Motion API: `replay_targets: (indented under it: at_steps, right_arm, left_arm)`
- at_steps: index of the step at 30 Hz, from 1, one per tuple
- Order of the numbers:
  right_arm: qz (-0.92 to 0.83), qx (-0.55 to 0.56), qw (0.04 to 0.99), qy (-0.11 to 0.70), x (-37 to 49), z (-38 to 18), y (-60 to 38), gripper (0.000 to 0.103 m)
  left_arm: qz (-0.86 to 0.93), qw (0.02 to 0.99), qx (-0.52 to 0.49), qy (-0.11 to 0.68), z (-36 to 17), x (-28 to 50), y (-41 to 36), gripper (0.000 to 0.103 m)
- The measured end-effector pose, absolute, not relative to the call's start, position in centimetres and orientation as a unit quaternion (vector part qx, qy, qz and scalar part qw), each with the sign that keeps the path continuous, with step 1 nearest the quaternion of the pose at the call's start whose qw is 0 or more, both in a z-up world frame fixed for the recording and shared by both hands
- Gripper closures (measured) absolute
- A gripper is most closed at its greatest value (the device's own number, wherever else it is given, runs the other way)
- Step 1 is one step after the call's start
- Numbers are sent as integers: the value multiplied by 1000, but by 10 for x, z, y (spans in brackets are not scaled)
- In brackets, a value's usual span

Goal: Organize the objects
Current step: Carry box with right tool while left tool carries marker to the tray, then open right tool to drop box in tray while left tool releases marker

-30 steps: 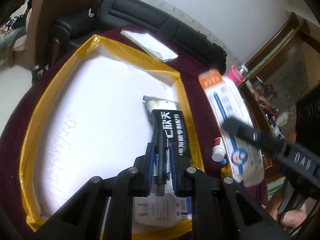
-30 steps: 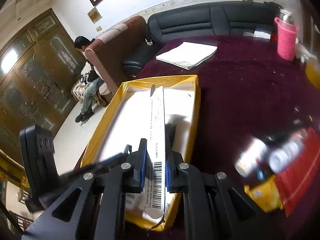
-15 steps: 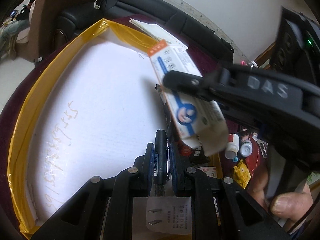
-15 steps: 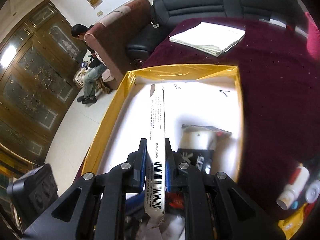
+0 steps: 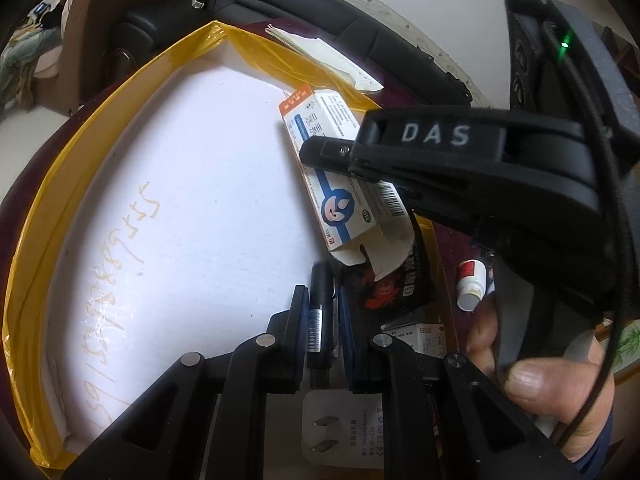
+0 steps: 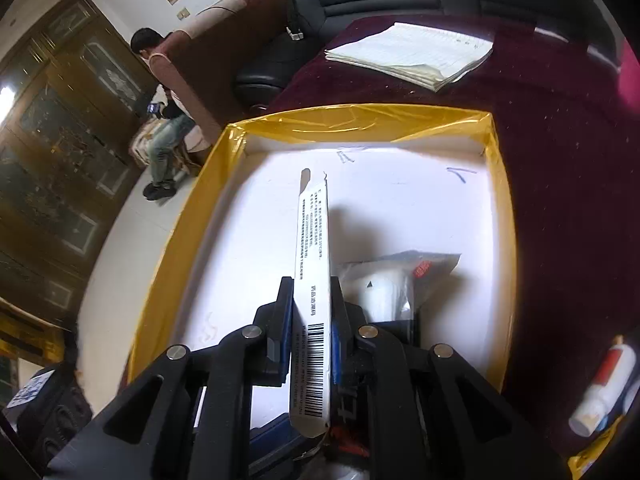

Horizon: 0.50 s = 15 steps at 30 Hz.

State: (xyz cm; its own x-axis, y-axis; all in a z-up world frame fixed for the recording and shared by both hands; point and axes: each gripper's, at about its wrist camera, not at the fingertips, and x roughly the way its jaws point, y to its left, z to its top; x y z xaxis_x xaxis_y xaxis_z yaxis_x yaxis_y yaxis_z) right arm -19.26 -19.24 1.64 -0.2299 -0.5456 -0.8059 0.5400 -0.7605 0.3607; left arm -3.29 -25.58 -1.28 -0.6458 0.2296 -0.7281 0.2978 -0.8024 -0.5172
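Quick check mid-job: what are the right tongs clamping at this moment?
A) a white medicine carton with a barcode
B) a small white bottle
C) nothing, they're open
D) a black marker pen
A: the right tongs are shut on the white medicine carton, its barcode edge facing the right wrist camera, held above the yellow-rimmed box.

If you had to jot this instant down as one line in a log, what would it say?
left gripper: shut on black pen | right gripper: shut on medicine box | both over yellow-rimmed tray
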Motion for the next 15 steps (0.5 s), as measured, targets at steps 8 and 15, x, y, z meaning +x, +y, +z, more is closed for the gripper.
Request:
replay_targets:
  at_steps: [8,15]
  right_arm:
    - [-790,517,329,24,-190,18,-192,89]
    - [-786,526,323,29,-187,22,-187,84]
  left_arm:
    - [-851,21,420,314,-11,-29,-254,91]
    - [-856,25,416,306,-7,-26,-253,91]
